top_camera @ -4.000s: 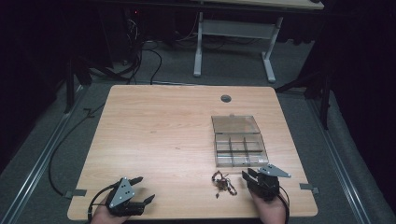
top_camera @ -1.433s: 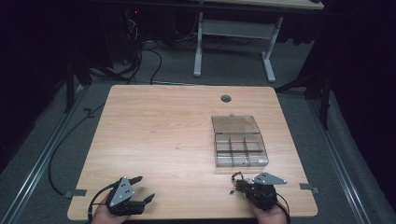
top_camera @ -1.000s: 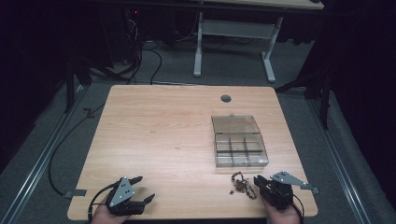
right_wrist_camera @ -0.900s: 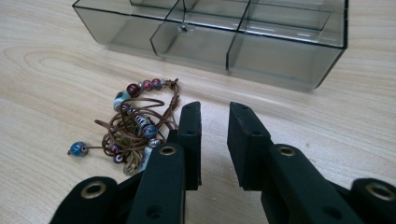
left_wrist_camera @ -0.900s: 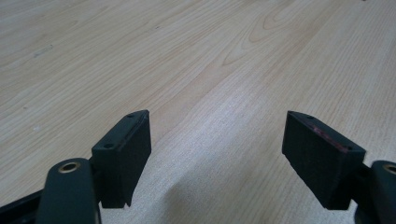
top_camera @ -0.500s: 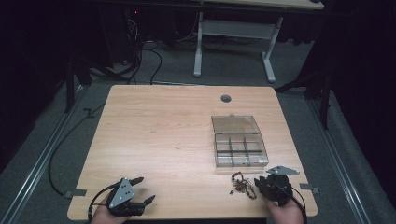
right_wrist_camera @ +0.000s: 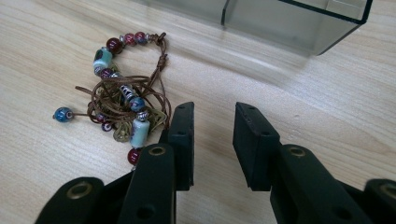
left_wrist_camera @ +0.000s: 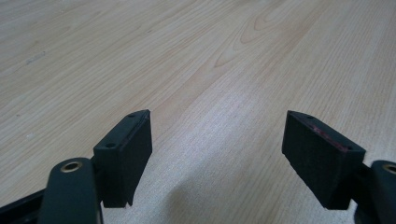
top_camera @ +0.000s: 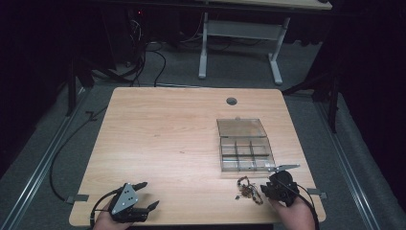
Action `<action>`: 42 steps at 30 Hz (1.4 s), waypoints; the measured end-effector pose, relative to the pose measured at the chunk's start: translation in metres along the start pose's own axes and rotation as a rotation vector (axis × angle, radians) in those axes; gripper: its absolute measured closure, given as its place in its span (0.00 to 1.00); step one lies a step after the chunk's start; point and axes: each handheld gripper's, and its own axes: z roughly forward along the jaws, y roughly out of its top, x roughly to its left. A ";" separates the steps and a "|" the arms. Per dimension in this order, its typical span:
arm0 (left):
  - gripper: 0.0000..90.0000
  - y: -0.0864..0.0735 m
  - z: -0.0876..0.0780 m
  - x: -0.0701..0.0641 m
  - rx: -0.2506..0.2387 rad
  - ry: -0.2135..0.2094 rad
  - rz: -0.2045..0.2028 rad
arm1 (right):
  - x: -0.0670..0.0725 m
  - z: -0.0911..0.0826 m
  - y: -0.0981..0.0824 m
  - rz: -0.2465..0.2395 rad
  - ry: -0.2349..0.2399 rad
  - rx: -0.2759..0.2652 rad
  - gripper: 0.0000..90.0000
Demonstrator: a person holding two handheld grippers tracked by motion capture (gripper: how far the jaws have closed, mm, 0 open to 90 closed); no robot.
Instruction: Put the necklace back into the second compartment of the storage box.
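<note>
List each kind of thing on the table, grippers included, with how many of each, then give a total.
Grippers: 2, left gripper and right gripper
Clear divided boxes: 1, box
Beaded cord bracelets: 1, bracelet
Total: 4

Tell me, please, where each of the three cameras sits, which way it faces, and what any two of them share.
High view: fixed above the person's side, looking forward and down on the table; both hands enter from below with the left gripper and right gripper.
Left gripper view: rides the left gripper, looking low along its wide-apart jaws over bare wood.
Right gripper view: rides the right gripper, jaws apart with nothing between, facing the beaded bracelet and compartment box.
Shared: the high and right gripper views both show the bracelet and box.
</note>
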 end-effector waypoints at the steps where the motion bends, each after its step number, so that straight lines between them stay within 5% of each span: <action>1: 0.27 0.000 0.000 0.000 -0.001 0.000 0.002 | 0.000 0.000 0.001 0.005 0.005 0.015 0.77; 6: 0.27 0.000 0.000 0.000 -0.001 -0.003 0.001 | -0.002 -0.002 0.009 0.022 0.042 0.076 0.77; 17: 0.27 0.000 0.000 0.000 0.001 -0.001 0.002 | 0.004 -0.002 0.016 -0.015 0.039 0.155 0.74; 42: 0.27 0.000 0.000 0.000 0.004 -0.004 0.002 | 0.022 0.003 0.026 -0.074 0.101 0.210 0.48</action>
